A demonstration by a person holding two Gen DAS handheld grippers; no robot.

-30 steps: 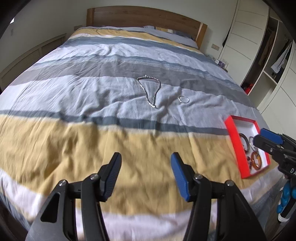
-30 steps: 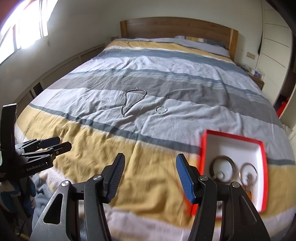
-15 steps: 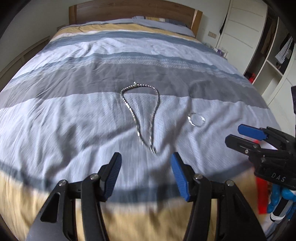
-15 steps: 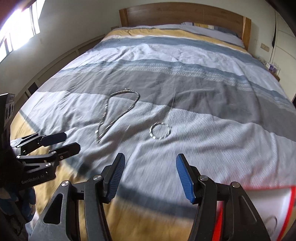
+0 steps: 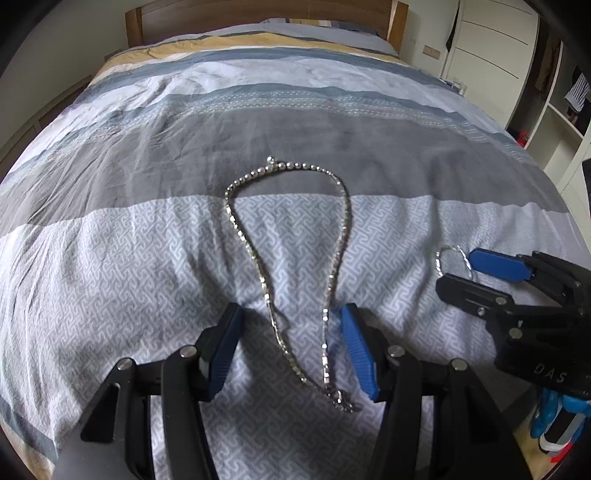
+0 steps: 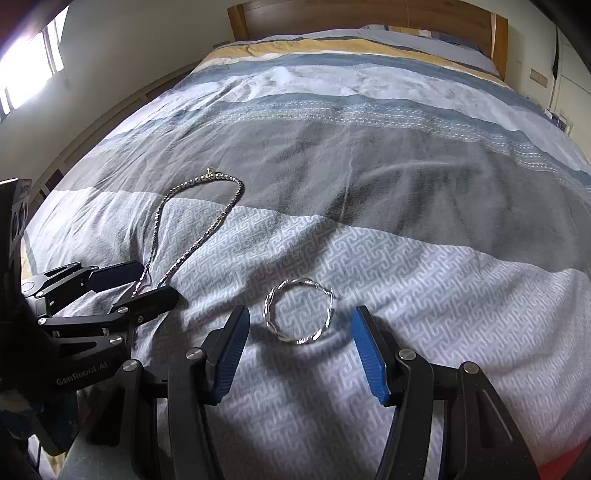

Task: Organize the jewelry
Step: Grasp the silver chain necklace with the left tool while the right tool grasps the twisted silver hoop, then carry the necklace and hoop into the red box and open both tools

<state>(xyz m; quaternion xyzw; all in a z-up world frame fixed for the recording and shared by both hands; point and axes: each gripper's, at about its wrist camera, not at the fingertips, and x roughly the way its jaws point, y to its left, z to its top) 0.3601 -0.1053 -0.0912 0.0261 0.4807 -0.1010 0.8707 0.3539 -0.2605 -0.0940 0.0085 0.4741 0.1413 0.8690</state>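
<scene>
- Since a second ago both tongs have come forward and down over the bed: the necklace and the bracelet, then far up the quilt, now lie right at the tips, and the red box with its rings has slid out of both views.
- The left gripper (image 5: 290,332) stands half open, holding nothing; the lower ends of the necklace (image 5: 341,225) lie between its blue pads, which do not press on the chain.
- The right gripper (image 6: 299,332) is likewise half open and empty, its pads either side of the twisted silver bracelet (image 6: 298,313), with a gap on both sides.
- Outward, both pieces rest flat on the patterned pale band of the quilt (image 6: 461,295), the bracelet just to the right of the necklace.
- Progress, as I judge it: neither of these two pieces is picked up yet; both grasps and the carry are left.
- The necklace is a long narrow loop, its long axis running away from the left gripper toward the headboard (image 5: 258,14), rounded end far, clasp end near.
</scene>
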